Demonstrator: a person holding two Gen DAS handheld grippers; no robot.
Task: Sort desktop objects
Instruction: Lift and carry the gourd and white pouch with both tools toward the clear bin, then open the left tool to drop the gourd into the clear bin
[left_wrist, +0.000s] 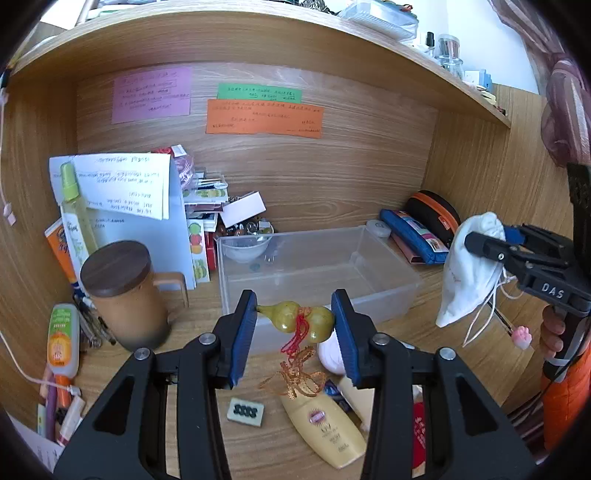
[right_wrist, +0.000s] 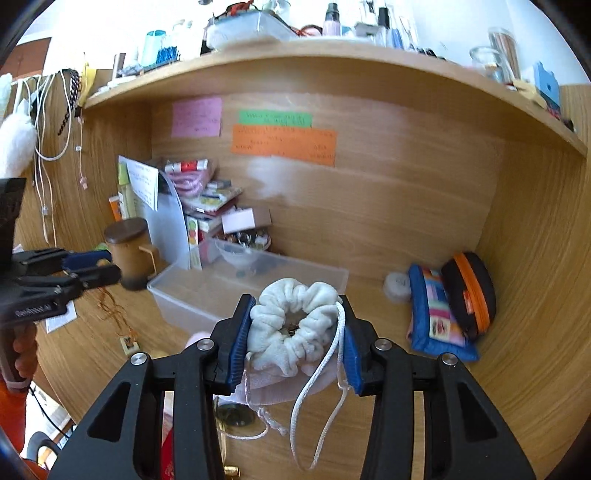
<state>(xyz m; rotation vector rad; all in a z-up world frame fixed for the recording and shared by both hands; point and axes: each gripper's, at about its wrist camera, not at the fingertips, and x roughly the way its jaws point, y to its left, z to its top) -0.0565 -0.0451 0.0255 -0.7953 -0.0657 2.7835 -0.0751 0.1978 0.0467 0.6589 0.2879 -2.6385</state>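
Note:
My left gripper (left_wrist: 294, 325) is shut on a yellow-green gourd charm (left_wrist: 299, 319) with a red cord and gold tassel, held above the desk in front of the clear plastic bin (left_wrist: 391, 291). My right gripper (right_wrist: 295, 332) is shut on the gathered mouth of a white drawstring pouch (right_wrist: 291, 332), held in the air. The pouch also shows at the right of the left wrist view (left_wrist: 467, 273), hanging from the right gripper (left_wrist: 480, 242). The bin shows in the right wrist view (right_wrist: 184, 295) just beyond the pouch. The left gripper (right_wrist: 92, 267) appears at the left there.
A brown lidded mug (left_wrist: 125, 295) stands left of the bin. Papers, bottles and boxes crowd the back left corner. A blue pouch (left_wrist: 410, 236) and an orange-trimmed black case (left_wrist: 434, 214) lie at the right. A yellow bottle (left_wrist: 325, 428) and a mahjong tile (left_wrist: 245, 411) lie near me.

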